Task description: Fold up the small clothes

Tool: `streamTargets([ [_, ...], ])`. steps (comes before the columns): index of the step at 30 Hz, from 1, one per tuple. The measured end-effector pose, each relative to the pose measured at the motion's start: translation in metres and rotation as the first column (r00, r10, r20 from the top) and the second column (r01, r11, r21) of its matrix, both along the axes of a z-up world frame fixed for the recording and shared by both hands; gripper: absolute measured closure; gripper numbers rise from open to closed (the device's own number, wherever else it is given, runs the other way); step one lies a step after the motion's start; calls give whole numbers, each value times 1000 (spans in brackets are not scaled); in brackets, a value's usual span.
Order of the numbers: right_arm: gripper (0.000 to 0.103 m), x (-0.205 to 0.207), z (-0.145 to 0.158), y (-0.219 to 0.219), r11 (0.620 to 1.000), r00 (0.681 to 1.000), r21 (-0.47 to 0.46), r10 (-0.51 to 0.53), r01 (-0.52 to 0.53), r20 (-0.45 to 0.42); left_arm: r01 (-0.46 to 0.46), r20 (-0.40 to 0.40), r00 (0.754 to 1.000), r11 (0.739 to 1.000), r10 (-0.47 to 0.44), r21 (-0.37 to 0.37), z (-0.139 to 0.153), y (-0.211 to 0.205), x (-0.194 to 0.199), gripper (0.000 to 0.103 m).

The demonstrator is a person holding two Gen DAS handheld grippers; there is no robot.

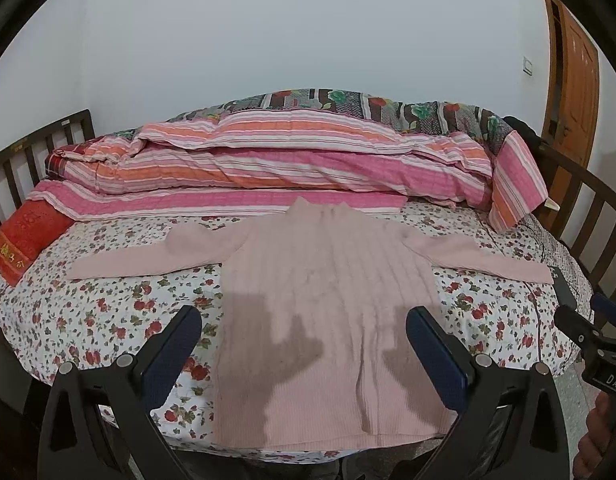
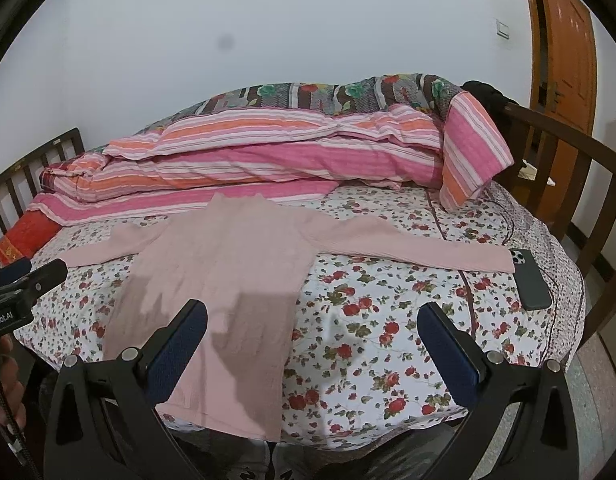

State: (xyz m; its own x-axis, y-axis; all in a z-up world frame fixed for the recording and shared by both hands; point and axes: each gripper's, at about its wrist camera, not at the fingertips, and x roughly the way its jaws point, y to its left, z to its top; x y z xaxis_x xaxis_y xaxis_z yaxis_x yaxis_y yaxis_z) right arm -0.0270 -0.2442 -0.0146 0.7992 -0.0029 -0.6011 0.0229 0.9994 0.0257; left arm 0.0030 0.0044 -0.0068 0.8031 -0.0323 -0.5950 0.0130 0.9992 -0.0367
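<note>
Ribbed pink sweater [image 1: 327, 280], seemingly flat

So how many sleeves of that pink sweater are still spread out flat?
2. The left sleeve stretches toward the red pillow; the right sleeve reaches the phone. Neither is folded.

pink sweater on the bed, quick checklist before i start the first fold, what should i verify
1. pink sweater lies flat, front spread: ok.
2. Both sleeves stretched out sideways, not tucked under: ok.
3. left claw open and holding nothing: ok.
4. right claw open and holding nothing: ok.
5. Fold area free of clutter: not ok, a phone lies at the right sleeve's cuff; contact cannot be told.
6. Collar clear of the striped quilt: cannot tell, the collar reaches its edge.
</note>
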Motion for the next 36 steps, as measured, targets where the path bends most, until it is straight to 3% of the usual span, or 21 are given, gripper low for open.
streamTargets([
  [36, 0, 1, -4, 12, 1000, 1000, 4, 12, -12, -1, -6, -12, 1000, 1000, 6, -30, -12, 11, 1, 0],
])
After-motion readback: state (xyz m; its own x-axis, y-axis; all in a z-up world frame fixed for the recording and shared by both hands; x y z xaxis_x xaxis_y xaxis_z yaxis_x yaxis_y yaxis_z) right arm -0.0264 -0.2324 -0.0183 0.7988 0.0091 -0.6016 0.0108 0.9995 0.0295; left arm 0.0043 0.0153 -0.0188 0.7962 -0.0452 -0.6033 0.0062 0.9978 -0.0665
